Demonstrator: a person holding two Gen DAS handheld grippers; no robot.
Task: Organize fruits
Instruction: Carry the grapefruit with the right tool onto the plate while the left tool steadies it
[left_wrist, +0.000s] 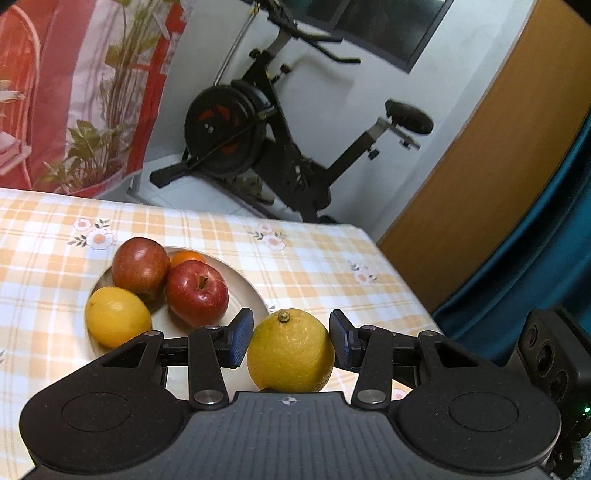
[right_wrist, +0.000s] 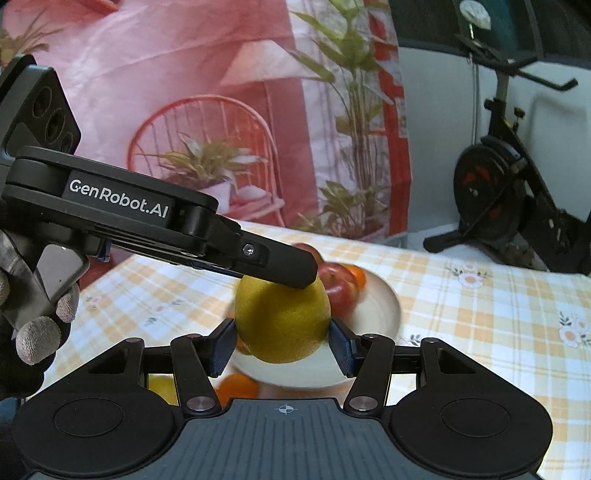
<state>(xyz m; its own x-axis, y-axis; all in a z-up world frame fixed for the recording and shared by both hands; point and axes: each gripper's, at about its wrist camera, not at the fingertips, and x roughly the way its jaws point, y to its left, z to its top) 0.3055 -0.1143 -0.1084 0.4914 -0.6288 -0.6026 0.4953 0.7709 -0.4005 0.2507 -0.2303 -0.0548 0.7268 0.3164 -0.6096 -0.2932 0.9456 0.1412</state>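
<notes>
A yellow lemon (left_wrist: 290, 350) is between the blue pads of my left gripper (left_wrist: 291, 339); the right pad touches it, the left pad stands just off. The same lemon (right_wrist: 282, 321) sits between the pads of my right gripper (right_wrist: 282, 345), held above the table. The left gripper's finger (right_wrist: 280, 264) lies across the lemon's top in the right wrist view. A white plate (left_wrist: 243, 286) holds two red apples (left_wrist: 195, 291), a yellow lemon (left_wrist: 117, 315) and an orange (left_wrist: 186, 257).
The table has an orange checked cloth (left_wrist: 314, 258); its right edge drops off near a brown panel. An exercise bike (left_wrist: 266, 140) stands behind. An orange (right_wrist: 236, 386) and a yellow fruit (right_wrist: 160, 387) lie below my right gripper.
</notes>
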